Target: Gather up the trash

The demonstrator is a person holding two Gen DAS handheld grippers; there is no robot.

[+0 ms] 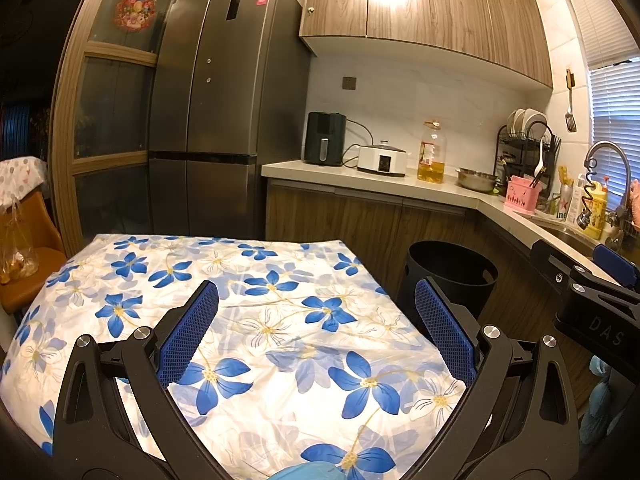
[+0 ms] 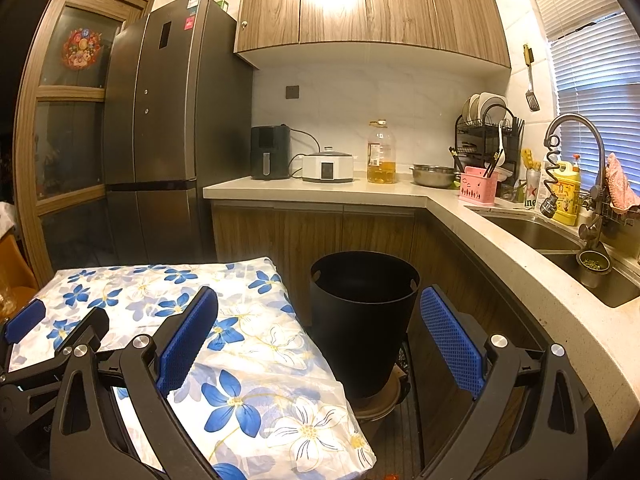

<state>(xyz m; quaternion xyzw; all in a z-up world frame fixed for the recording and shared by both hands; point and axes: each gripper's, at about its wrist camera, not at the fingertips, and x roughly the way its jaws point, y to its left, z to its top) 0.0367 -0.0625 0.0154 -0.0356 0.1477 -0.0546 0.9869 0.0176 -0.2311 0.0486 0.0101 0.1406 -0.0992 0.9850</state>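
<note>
A black trash bin stands on the floor to the right of a table with a blue-flowered cloth. It also shows in the left wrist view, beyond the cloth. My left gripper is open and empty above the table. My right gripper is open and empty, its fingers framing the bin and the table's right edge. A bit of light blue material shows at the bottom edge of the left wrist view. No loose trash shows on the cloth.
An L-shaped counter holds an air fryer, cooker, oil bottle, steel bowl, dish rack and sink. A fridge stands left. An orange chair is beside the table.
</note>
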